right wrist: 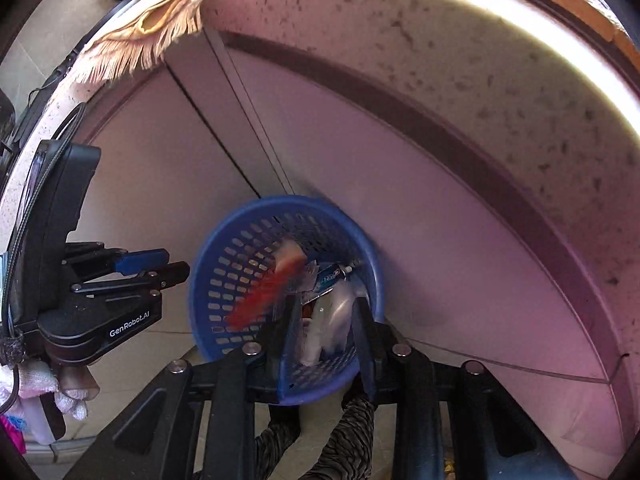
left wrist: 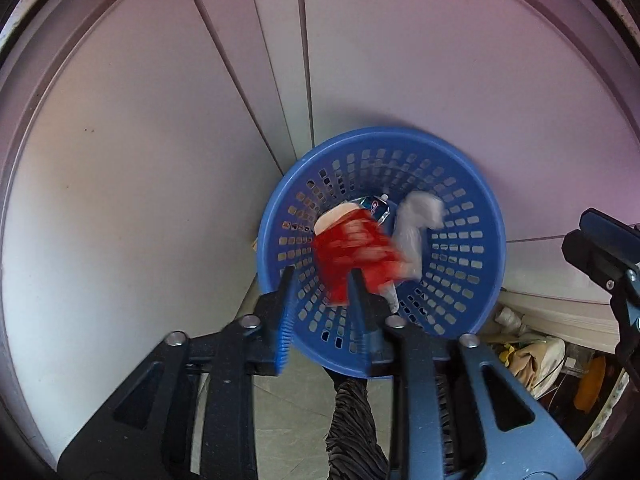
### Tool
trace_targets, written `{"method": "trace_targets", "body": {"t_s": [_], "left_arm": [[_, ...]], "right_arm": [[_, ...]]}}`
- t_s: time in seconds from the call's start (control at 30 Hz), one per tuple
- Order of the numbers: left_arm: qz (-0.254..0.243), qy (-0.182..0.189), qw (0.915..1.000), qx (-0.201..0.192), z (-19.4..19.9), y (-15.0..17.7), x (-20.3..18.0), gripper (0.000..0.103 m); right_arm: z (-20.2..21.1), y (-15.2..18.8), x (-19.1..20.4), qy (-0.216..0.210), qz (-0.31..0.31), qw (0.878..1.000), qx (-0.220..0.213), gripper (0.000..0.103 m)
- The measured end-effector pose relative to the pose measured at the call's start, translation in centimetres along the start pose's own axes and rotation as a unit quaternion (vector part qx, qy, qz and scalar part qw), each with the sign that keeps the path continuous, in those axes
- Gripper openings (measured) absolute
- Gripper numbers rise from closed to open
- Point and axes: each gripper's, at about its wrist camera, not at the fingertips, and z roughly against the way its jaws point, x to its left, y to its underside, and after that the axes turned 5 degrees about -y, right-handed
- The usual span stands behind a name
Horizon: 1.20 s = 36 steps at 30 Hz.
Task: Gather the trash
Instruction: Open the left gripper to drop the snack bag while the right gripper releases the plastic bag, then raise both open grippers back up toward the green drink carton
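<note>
A blue perforated basket point(left wrist: 472, 216) point(right wrist: 224, 264) stands on the floor against white cabinet doors. Inside lie a blurred red wrapper point(left wrist: 352, 256) point(right wrist: 264, 300), a blue toothpaste tube point(left wrist: 376, 206) point(right wrist: 332, 274) and crumpled clear plastic point(left wrist: 416, 220) point(right wrist: 336, 320). My left gripper point(left wrist: 322, 280) hovers over the basket's near rim with its jaws open; the red wrapper is blurred just past the fingertips, free of them. My right gripper point(right wrist: 326, 308) is open over the basket too, with nothing between its fingers. The left gripper also shows at the left of the right wrist view point(right wrist: 160, 266).
White cabinet doors point(left wrist: 160, 160) rise behind the basket. A speckled countertop edge point(right wrist: 480, 60) hangs overhead with a fringed cloth point(right wrist: 152, 36). Clutter and bags point(left wrist: 536, 356) sit on a low shelf at right. Tiled floor point(left wrist: 288, 408) and a person's patterned trouser legs point(right wrist: 352, 428) are below.
</note>
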Motion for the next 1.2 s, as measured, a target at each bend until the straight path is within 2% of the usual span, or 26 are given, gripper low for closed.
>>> {"method": "trace_targets", "body": {"t_s": [0.03, 0.07, 0.1, 0.27, 0.5, 0.6, 0.87, 1.03, 1.1, 1.2], "left_arm": [[0.000, -0.001, 1.0000, -0.002, 0.1, -0.1, -0.1, 0.043], [0.000, -0.002, 1.0000, -0.005, 0.3, -0.1, -0.1, 0.050], [0.001, -0.003, 1.0000, -0.008, 0.4, -0.2, -0.1, 0.052], [0.002, -0.003, 1.0000, -0.008, 0.2, 0.1, 0.2, 0.052], [0.005, -0.004, 0.9999, -0.015, 1.4, -0.4, 1.1, 0.057], [0.009, -0.007, 0.9997, -0.022, 2.3, -0.5, 1.6, 0.062], [0.047, 0.006, 0.9982, -0.038, 5.7, -0.3, 4.1, 0.062], [0.073, 0.020, 0.9953, -0.060, 8.5, -0.5, 5.6, 0.062], [0.082, 0.024, 0.9937, -0.072, 9.9, -0.8, 6.0, 0.062], [0.089, 0.026, 0.9911, -0.096, 12.2, -1.7, 6.6, 0.062]], "right_arm": [[-0.1, 0.0, 0.0, -0.001, 0.000, 1.000, 0.001, 0.034], [-0.2, 0.1, -0.1, -0.001, 0.000, 1.000, 0.001, 0.042], [-0.3, 0.1, -0.1, -0.001, 0.000, 1.000, 0.001, 0.051], [-0.2, 0.0, -0.1, -0.009, -0.002, 1.000, 0.003, 0.063], [1.4, -0.1, -0.6, -0.024, -0.005, 1.000, -0.001, 0.066], [2.2, -0.2, -0.3, -0.027, 0.004, 1.000, -0.004, 0.067], [5.0, -1.0, 0.1, -0.056, 0.025, 0.998, -0.014, 0.067], [8.6, -1.9, 0.6, -0.080, 0.041, 0.995, -0.030, 0.068], [10.1, -2.3, 0.6, -0.090, 0.048, 0.994, -0.047, 0.086], [13.0, -3.3, 0.8, -0.102, 0.057, 0.991, -0.071, 0.089]]}}
